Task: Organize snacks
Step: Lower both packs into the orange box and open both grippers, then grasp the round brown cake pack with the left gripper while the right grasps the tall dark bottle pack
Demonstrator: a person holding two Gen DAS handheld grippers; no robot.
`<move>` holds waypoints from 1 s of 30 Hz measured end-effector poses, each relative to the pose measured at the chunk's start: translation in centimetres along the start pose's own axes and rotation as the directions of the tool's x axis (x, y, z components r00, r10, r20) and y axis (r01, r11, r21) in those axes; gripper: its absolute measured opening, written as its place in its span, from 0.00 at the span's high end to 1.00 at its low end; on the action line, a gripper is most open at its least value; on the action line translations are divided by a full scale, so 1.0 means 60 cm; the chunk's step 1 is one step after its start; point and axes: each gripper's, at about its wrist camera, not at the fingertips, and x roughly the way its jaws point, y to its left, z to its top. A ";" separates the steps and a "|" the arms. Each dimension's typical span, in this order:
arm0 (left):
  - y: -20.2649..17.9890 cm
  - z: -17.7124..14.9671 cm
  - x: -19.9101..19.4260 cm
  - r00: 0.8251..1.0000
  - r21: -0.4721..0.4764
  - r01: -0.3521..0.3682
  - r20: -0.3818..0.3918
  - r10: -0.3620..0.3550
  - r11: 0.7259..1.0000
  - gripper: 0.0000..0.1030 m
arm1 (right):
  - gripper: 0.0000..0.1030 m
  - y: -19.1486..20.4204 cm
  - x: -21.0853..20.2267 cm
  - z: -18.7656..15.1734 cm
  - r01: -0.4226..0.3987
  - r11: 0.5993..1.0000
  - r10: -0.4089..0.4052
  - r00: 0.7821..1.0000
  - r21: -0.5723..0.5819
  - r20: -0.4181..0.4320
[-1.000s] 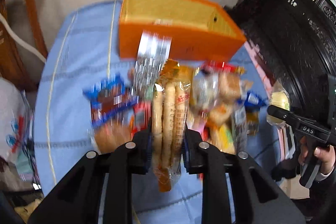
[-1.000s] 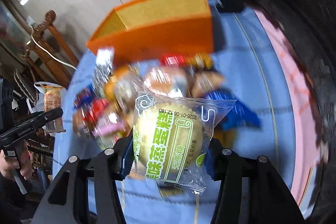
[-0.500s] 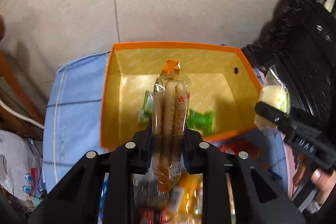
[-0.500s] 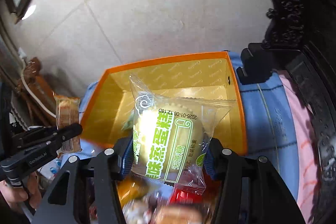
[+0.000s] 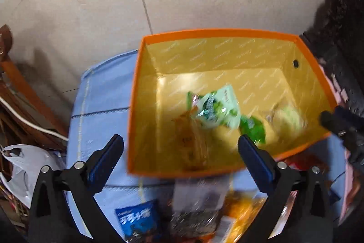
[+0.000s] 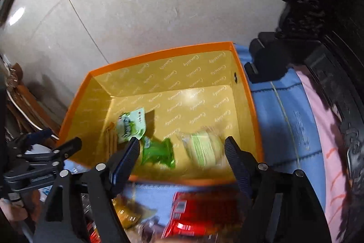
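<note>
The box point(image 6: 248, 120) looks like cardboard with a shiny gold printed lining. Snack packets point(image 6: 157, 150) are glossy plastic. Blue cloth point(image 5: 100, 101) looks matt, stitched.

Left gripper point(image 5: 180, 145): jaws opening, nothing between them; half a second ago clamped on the biscuit-stick packet point(image 5: 193, 142).
Biscuit-stick packet: now lies blurred inside the orange box point(image 5: 136, 106).
Right gripper point(image 6: 182, 147): jaws opening, empty; earlier gripped the steamed-cake packet point(image 6: 203, 147).
Steamed-cake packet: now in the box, beside the green packets point(image 6: 157, 152).
</note>
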 end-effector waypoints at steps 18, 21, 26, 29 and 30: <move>0.165 -0.332 -0.020 0.960 -0.229 -0.082 -0.278 0.015 0.970 0.04 | 0.05 -0.028 -0.121 -0.255 0.018 1.000 -0.018 0.985 0.001 -0.173; 0.150 -0.366 -0.014 0.948 -0.251 -0.060 -0.318 -0.024 0.966 0.04 | 0.05 -0.029 -0.131 -0.283 0.016 1.000 -0.014 0.981 0.006 -0.193; 0.129 -0.383 -0.013 0.945 -0.281 -0.034 -0.322 -0.061 0.959 0.04 | 0.05 -0.031 -0.147 -0.317 0.015 1.000 -0.012 0.977 0.010 -0.212; 0.121 -0.385 -0.001 0.935 -0.322 -0.020 -0.341 -0.096 0.947 0.04 | 0.05 -0.035 -0.154 -0.331 0.014 1.000 -0.011 0.976 0.013 -0.218; 0.120 -0.384 0.005 0.933 -0.330 -0.017 -0.344 -0.104 0.944 0.04 | 0.05 -0.036 -0.155 -0.335 0.013 1.000 -0.009 0.975 0.016 -0.220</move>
